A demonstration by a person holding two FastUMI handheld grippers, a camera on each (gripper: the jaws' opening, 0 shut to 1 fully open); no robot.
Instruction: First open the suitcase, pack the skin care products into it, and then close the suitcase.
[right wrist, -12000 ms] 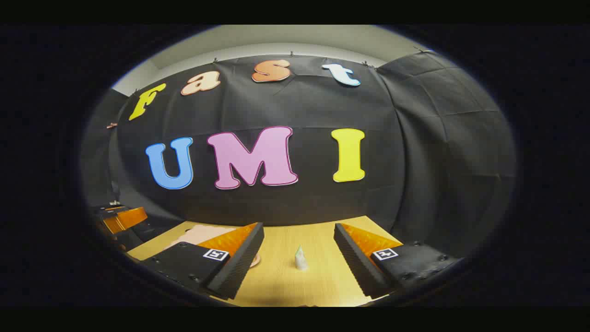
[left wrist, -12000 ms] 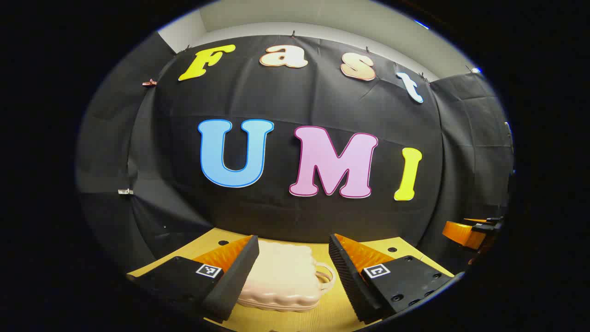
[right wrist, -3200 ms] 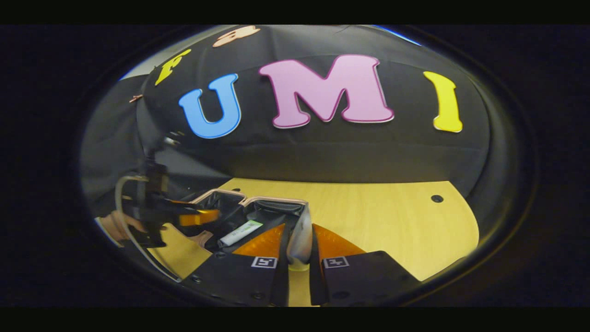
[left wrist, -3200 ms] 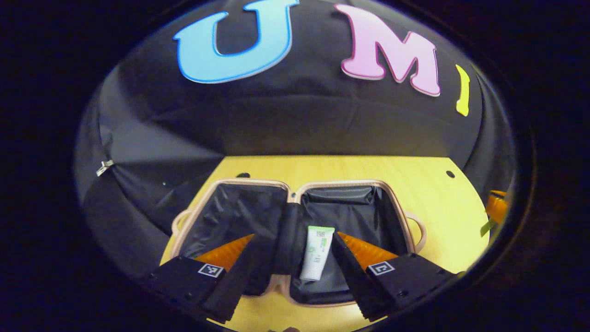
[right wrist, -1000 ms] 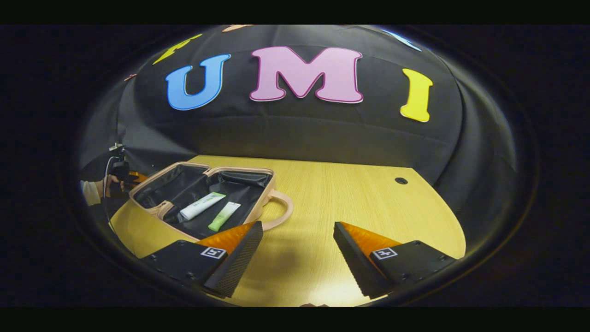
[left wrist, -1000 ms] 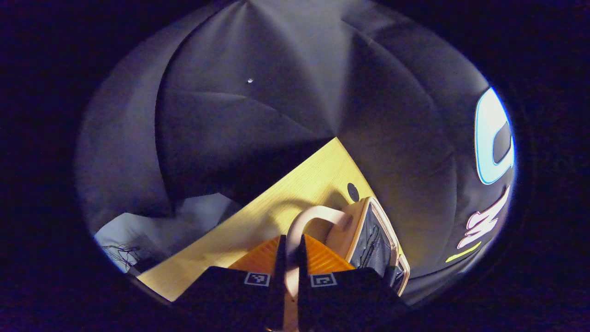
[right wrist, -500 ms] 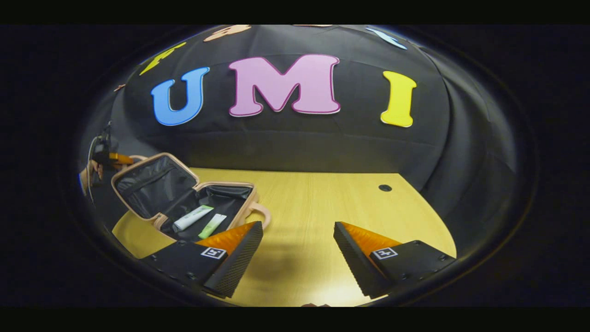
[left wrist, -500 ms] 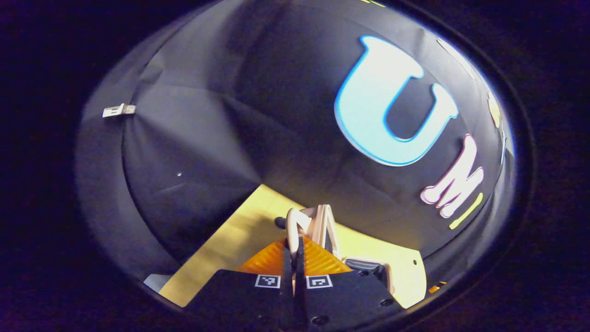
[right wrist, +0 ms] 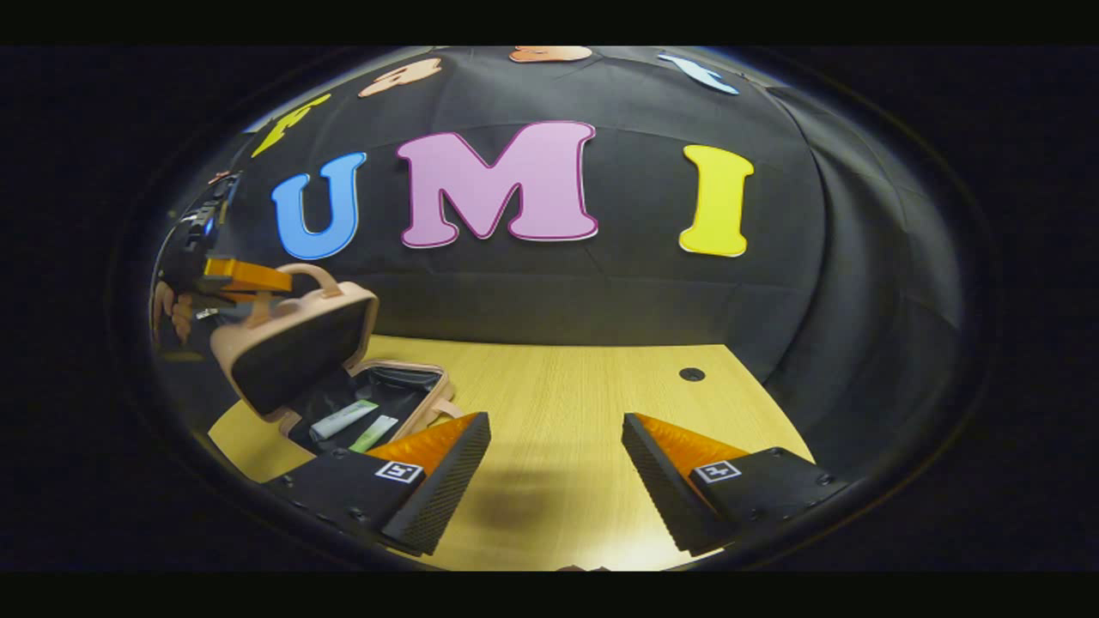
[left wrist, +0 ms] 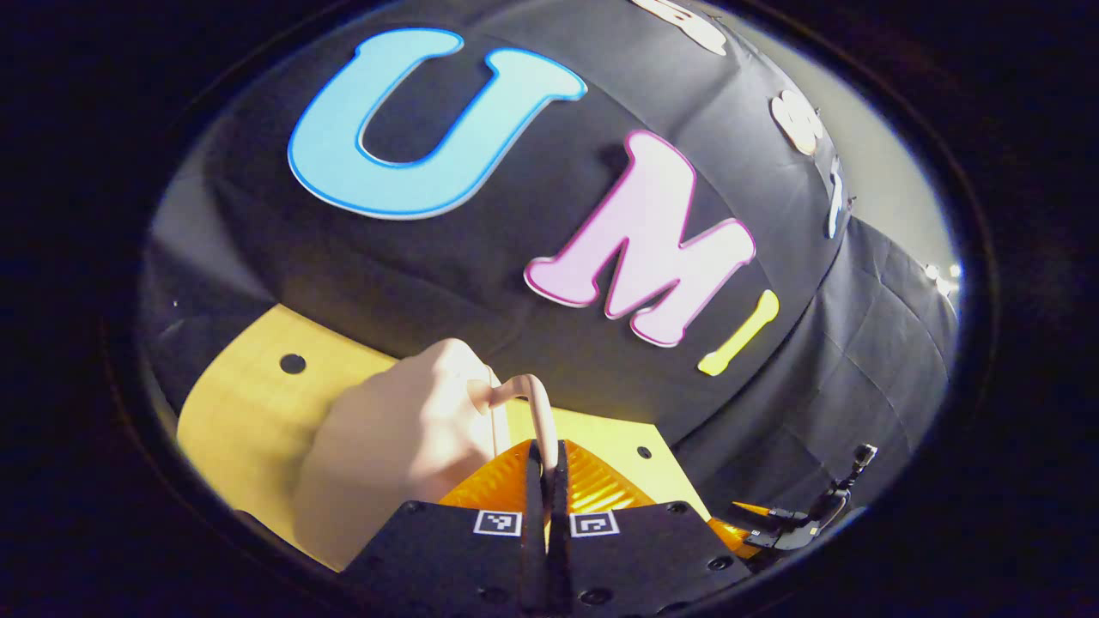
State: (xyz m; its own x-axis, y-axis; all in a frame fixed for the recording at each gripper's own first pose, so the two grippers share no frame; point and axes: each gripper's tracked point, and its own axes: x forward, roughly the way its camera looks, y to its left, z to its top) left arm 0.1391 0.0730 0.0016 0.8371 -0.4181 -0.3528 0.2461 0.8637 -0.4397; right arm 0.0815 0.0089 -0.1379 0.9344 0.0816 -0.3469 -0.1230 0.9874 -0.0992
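Step in hand: closing the suitcase lid.

1. In the left gripper view, my left gripper [left wrist: 547, 468] has its fingers clamped together on the lid's carry handle [left wrist: 537, 410], with the pink lid shell [left wrist: 403, 438] just beyond them. I judge the grip sound but thin; I should keep the handle seated deep between the fingers so it cannot slip out as the lid's weight swings over.

2. In the right gripper view, my right gripper [right wrist: 556, 455] hangs over bare tabletop [right wrist: 567, 386] with its fingers wide apart, holding nothing. It stands well apart from the suitcase, so it will not foul the lid's path.

3. Farther off, toward the tabletop's left edge, the suitcase base [right wrist: 410, 396] lies open and flat. A white tube [right wrist: 343, 418] and a green tube [right wrist: 373, 433] lie side by side inside it. The lid is raised past upright and leans over the base.

4. To finish well, I would swing the lid down in an arc about the hinge, not push it sideways, which could drag the base.

5. Risk: a tube riding up under the rim. I cannot tell the clearance from here.
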